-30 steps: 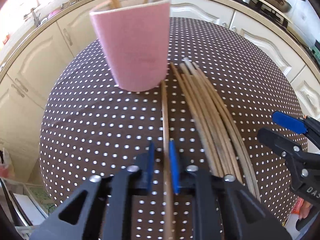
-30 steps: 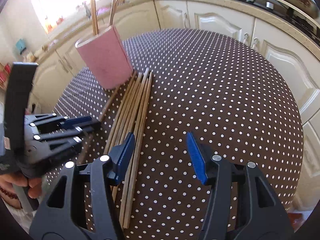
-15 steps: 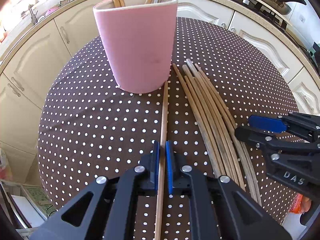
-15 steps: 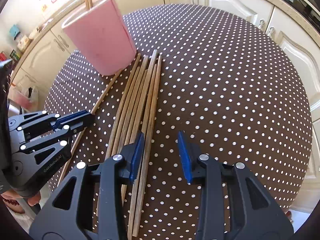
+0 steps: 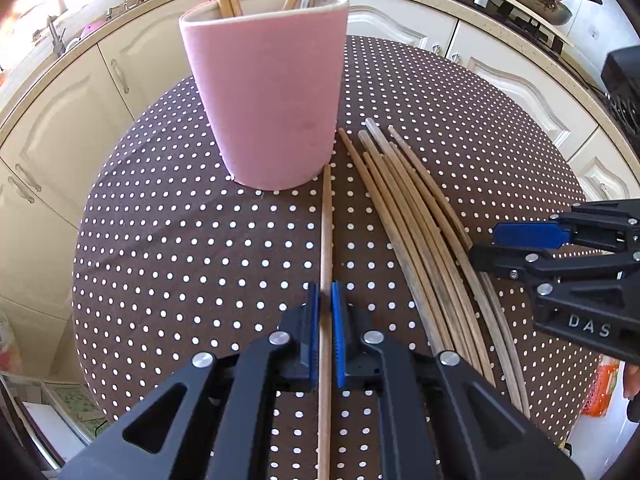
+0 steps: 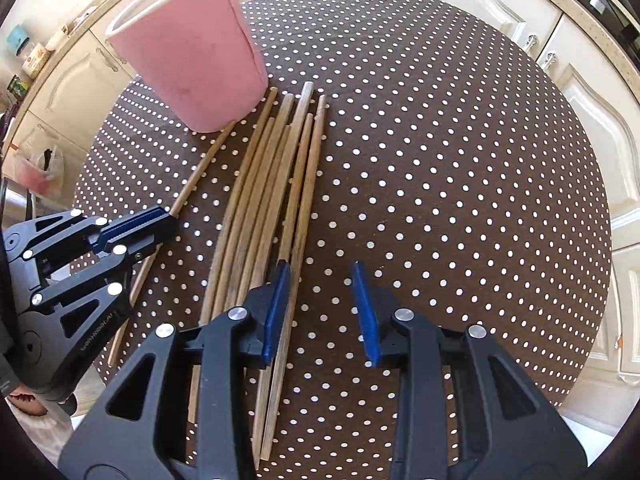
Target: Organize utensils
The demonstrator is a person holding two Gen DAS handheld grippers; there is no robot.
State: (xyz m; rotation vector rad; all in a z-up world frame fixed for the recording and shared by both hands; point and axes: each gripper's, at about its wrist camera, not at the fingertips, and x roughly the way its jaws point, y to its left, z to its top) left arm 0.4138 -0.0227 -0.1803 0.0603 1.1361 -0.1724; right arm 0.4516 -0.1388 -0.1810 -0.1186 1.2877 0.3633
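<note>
In the left wrist view, a single chopstick point(image 5: 326, 232) is clamped by the left gripper point(image 5: 325, 300), its far tip touching the pink cup point(image 5: 268, 92) on the dotted table point(image 5: 160, 248). In the right wrist view, the right gripper point(image 6: 320, 280), jaws just narrowed yet apart, is held empty beside the chopstick bundle point(image 6: 268, 184)

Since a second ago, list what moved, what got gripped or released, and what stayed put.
The left gripper has closed onto the single chopstick and now pinches it. The right gripper has come in over the right edge of the chopstick bundle, its jaws closing partway; nothing is pinched, and the outermost sticks lie by its left pad. The pink cup and the dotted tablecloth are unchanged.
</note>
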